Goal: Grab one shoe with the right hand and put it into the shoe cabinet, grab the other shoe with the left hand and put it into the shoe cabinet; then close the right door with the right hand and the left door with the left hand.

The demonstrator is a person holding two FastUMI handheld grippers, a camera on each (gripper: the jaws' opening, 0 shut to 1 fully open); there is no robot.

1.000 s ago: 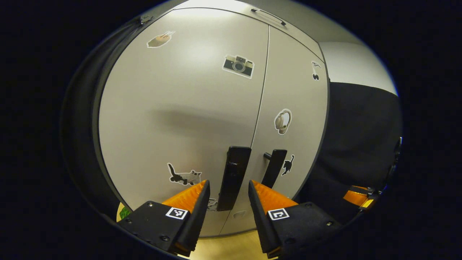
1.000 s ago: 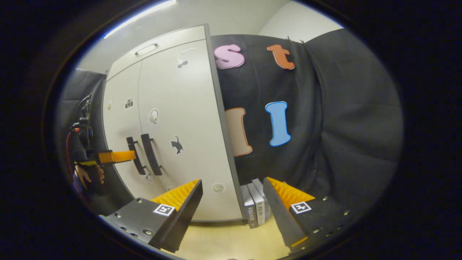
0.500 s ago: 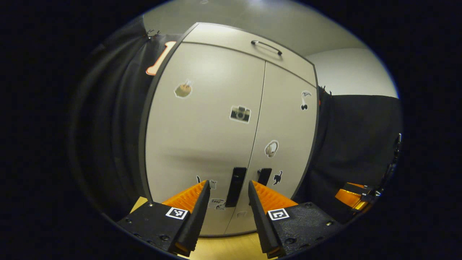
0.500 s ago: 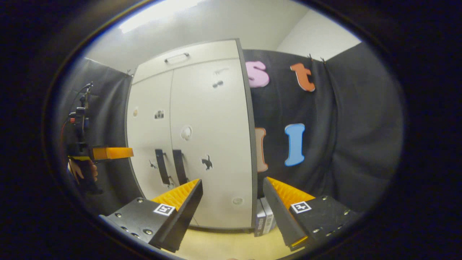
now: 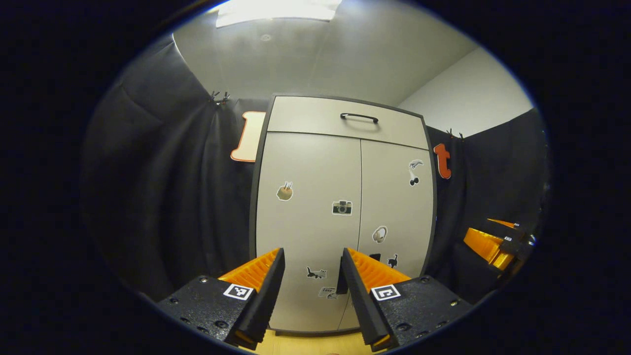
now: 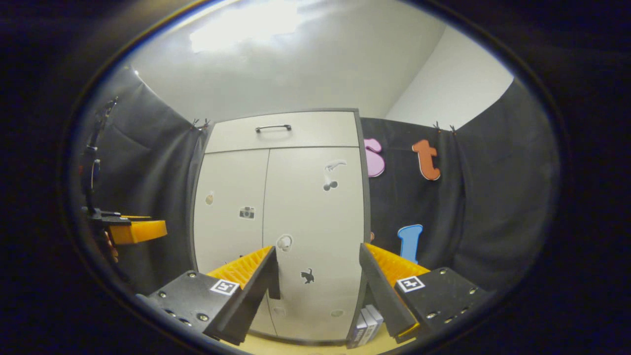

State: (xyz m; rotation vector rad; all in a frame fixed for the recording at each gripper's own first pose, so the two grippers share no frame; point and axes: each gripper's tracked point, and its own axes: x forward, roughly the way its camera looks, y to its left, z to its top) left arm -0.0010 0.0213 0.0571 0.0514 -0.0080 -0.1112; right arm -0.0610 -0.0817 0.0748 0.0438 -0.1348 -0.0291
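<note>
The shoe cabinet is pale grey with a dark frame, and both of its doors are shut. Small stickers dot the left door and the right door. Their dark handles sit low at the centre seam, partly hidden behind my fingers. My left gripper is open and empty, pointing at the seam from a distance. In the right gripper view the cabinet stands ahead, and my right gripper is open and empty. The left gripper is at the far left there. The right gripper is at the right edge of the left gripper view.
A top drawer with a dark handle caps the cabinet. Upright books stand on the floor just right of it. Black cloth walls close in both sides. Light wooden floor lies in front.
Both grippers have drawn back from the cabinet and tilted upward. The cabinet now looks smaller and the ceiling has come into sight. The doors stay shut.
</note>
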